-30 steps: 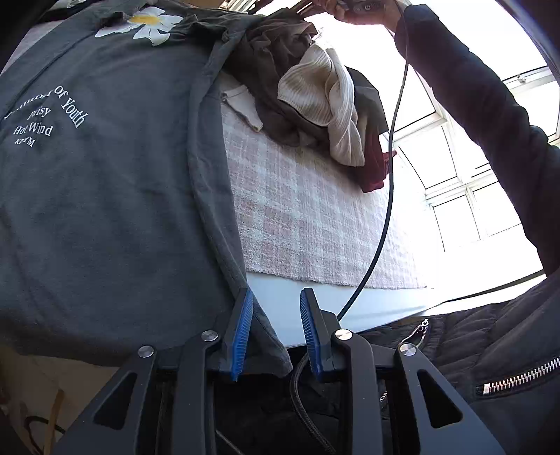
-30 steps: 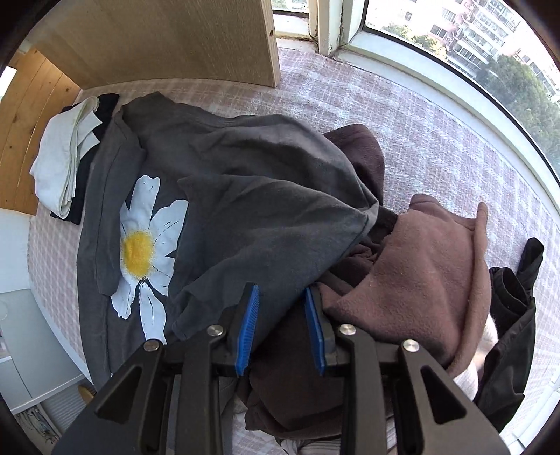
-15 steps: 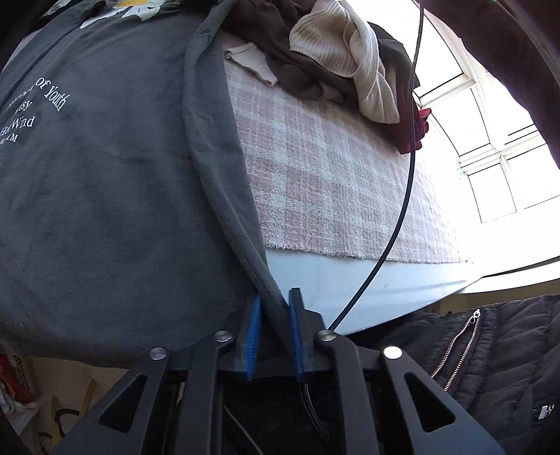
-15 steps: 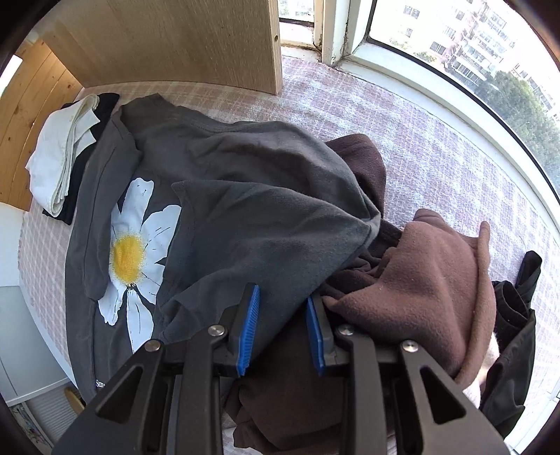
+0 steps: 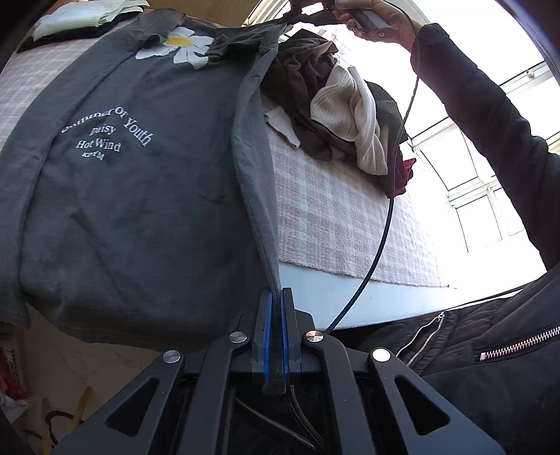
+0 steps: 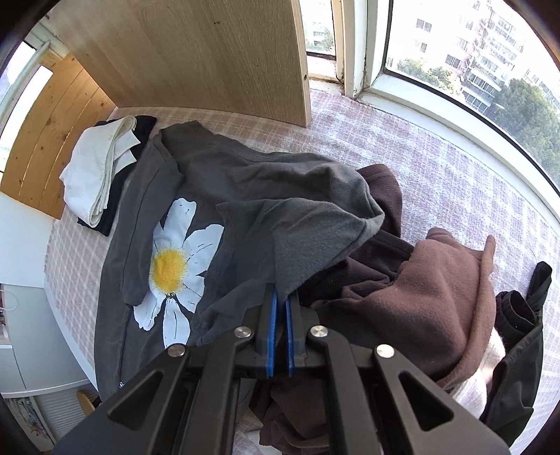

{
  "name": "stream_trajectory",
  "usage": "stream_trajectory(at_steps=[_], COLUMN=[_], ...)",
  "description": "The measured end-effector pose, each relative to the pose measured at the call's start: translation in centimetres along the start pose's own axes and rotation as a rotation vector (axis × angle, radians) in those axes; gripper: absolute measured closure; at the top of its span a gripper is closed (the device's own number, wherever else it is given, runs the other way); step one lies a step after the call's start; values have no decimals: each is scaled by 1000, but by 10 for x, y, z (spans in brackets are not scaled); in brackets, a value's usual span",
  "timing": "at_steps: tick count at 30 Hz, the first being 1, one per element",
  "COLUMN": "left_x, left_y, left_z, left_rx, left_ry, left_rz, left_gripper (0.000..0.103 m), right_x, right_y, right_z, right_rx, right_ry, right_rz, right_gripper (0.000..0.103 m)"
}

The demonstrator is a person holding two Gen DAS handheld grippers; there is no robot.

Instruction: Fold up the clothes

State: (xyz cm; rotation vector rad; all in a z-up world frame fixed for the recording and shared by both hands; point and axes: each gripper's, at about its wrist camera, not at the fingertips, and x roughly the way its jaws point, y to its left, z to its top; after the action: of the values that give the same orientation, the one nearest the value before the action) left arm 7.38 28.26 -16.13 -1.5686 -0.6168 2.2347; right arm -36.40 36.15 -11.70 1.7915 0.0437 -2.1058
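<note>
In your left wrist view, the left gripper (image 5: 276, 332) pinches the grey T-shirt (image 5: 140, 196) by its hem corner; its side edge runs straight away toward your right hand (image 5: 381, 17). In your right wrist view, the right gripper (image 6: 279, 332) clamps the far corner, lifted over the pile of clothes (image 6: 420, 297).

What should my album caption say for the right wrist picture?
Right gripper pinching the grey daisy T-shirt beside a brown fleece.
</note>
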Motion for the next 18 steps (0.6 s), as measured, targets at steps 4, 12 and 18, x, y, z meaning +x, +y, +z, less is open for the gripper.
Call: stream_trajectory(at_steps=[4, 12, 18], left_x=[-10, -13, -10], left_y=[29, 60, 74], left_z=[-1, -3, -3], left_rx=[-29, -72, -101], left_ry=[-4, -18, -19], left_rz=[41, 84, 86], left_gripper=[99, 99, 103], right_x=[0, 32, 61], right_y=[19, 64, 82], right_z=[8, 22, 32], right_rx=[-14, -71, -90], right_ry=[-2, 15, 46], right_rz=[3, -26, -53], right_gripper=[99, 99, 99])
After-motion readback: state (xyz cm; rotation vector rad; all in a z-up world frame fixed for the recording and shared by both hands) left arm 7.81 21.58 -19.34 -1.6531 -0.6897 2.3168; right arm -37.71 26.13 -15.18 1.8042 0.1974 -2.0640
